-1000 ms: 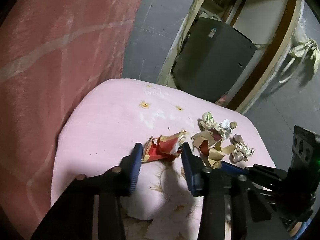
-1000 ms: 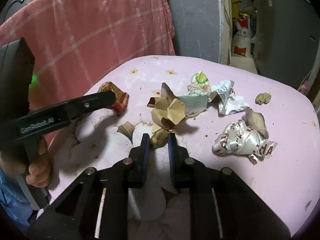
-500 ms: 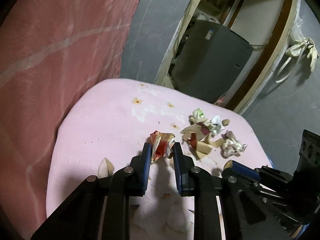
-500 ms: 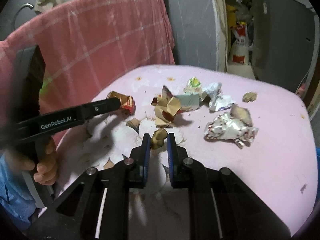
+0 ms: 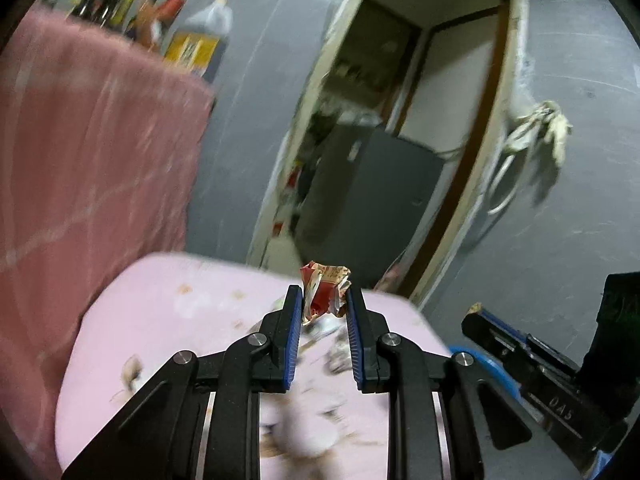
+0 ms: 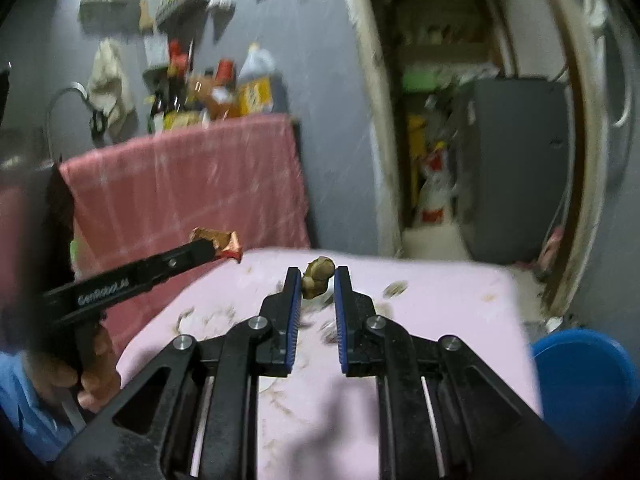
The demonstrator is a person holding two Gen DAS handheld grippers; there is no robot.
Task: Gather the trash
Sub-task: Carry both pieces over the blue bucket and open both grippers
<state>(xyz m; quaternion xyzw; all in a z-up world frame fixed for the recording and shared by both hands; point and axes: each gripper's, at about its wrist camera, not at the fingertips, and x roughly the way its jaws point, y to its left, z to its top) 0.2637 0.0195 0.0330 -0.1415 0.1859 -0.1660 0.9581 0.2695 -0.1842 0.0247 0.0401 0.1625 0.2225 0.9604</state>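
Left tongs [image 5: 320, 300] up front, blue pads pinching a crumpled red-and-white wrapper [image 5: 325, 292] right at their tips, held clear above the pink cushioned seat [image 5: 160, 320]. Right tongs [image 6: 318, 280] doing the same job with a small brownish-olive crumpled scrap [image 6: 317, 277], squeezed between the blue pads [image 6: 294, 300] and lifted off that same seat. In the right wrist view the left tongs reach in from the left side of the seat, the red-and-gold wrapper clamped at their end, a hand [image 6: 90, 376] and a blue sleeve [image 6: 24, 400] behind them. On the seat below, blurred bits of paper litter [image 6: 394, 289] lie scattered near the middle; too smeared to tell apart. Just off the seat's right edge, low down, a round blue plastic bin [image 6: 580, 376]. Behind the seat's left side hangs a pink checked cloth [image 6: 192, 184], with bottles and jars [image 6: 224, 92] lined up above it. Beyond the seat's far edge, a doorway with a dark grey cabinet [image 5: 372, 204] standing inside it.
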